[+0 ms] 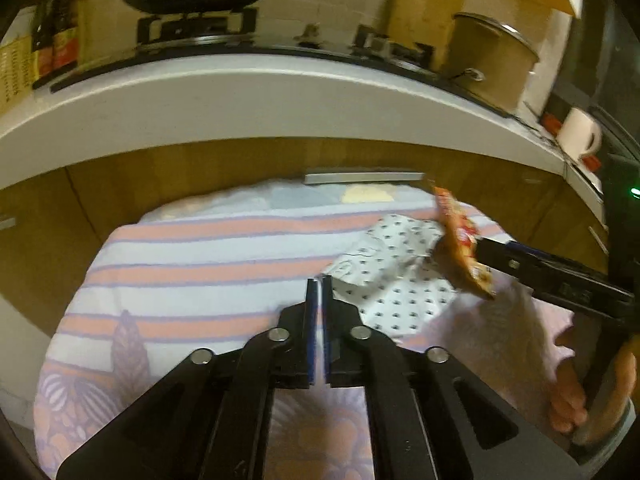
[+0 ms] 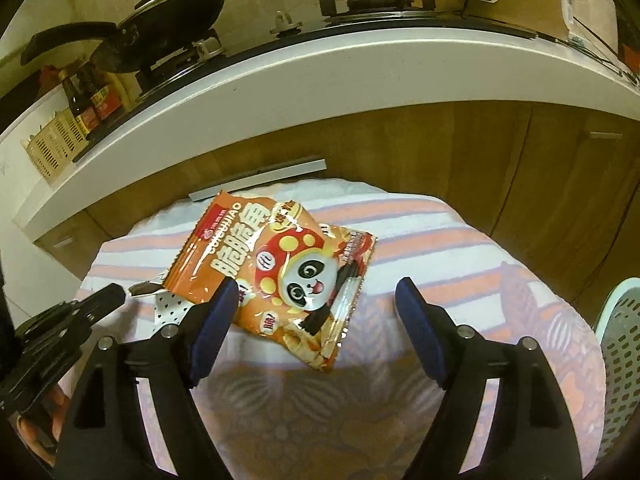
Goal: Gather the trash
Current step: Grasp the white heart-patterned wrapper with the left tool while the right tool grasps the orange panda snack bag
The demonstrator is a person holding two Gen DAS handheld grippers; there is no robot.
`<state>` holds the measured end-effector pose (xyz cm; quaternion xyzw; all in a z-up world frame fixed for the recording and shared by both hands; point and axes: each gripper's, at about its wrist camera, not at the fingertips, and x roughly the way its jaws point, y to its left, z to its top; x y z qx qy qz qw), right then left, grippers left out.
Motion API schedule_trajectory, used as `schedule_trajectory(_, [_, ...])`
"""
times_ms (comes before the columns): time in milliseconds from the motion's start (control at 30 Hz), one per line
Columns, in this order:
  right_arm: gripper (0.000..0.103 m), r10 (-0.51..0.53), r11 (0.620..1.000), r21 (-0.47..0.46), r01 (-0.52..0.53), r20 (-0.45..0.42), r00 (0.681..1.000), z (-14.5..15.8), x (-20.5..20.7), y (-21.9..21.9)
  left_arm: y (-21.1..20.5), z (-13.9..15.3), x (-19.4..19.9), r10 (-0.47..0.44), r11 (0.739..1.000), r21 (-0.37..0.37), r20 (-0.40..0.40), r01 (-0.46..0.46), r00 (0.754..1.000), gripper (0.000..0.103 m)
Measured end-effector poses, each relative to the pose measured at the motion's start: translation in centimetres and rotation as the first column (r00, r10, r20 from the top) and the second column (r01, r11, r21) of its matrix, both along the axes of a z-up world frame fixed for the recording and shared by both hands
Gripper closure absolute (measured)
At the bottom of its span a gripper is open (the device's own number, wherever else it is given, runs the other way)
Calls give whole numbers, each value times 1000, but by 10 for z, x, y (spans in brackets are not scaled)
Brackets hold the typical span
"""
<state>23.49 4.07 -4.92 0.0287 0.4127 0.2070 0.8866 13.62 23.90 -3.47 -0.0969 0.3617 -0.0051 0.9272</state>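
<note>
Snack bag (image 2: 276, 276) orange, panda print; cloth (image 2: 440, 248) pink-lilac striped; wrapper (image 1: 392, 268) white, dark-dotted.

A home kitchen: wok (image 2: 168, 20) on gas stove (image 2: 376, 0), sauce bottles (image 2: 90, 100)

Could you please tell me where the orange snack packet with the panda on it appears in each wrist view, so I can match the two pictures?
Left wrist view: the orange panda snack packet is at right of centre, seen edge-on against the right gripper.
Right wrist view: it lies face-on at the centre, between that gripper's open jaws.
Shared landmark: the white dotted wrapper beside the packet on the striped cloth.
</note>
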Motion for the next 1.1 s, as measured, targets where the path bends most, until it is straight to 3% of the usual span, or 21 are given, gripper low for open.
schedule_trajectory(67, [26,5,1000,-2,-5,-11,1000,-4,0,0,-13,2,-1,-38,998,53,14,37,999,74])
schedule_trajectory(100, [26,8,1000,-2,-8,-13,1000,-5,-1,-1,-19,2,-1,-52,996,78,14,50,999,71])
schedule_trajectory(200, [26,17,1000,-2,-17,18,1000,-1,-4,0,-41,-2,5,-99,980,171,-10,99,995,71])
schedule_trajectory(433, [26,40,999,10,-40,10,999,-1,-3,1,-52,-5,33,-125,964,232,-46,132,991,72])
schedule_trajectory(467, [26,43,999,11,-43,7,999,-1,-3,2,-54,-7,36,-134,960,241,-48,142,990,78])
schedule_trajectory(500, [26,47,999,10,-47,5,999,-1,-2,2,-55,-9,39,-145,960,233,-57,154,988,93])
schedule_trajectory(567, [26,51,999,8,-51,4,999,-1,-2,2,-56,-11,41,-146,960,233,-64,158,987,99])
schedule_trajectory(733, [26,63,998,-6,-63,0,998,-1,0,6,-39,3,31,-92,982,163,-19,94,996,102])
schedule_trajectory(867, [26,67,997,-30,-67,9,998,1,2,12,-17,13,15,1,992,128,-16,1,1000,102])
schedule_trajectory(1100, [18,97,991,-88,-99,-21,995,-6,22,33,7,2,1,97,993,68,-20,-95,995,102])
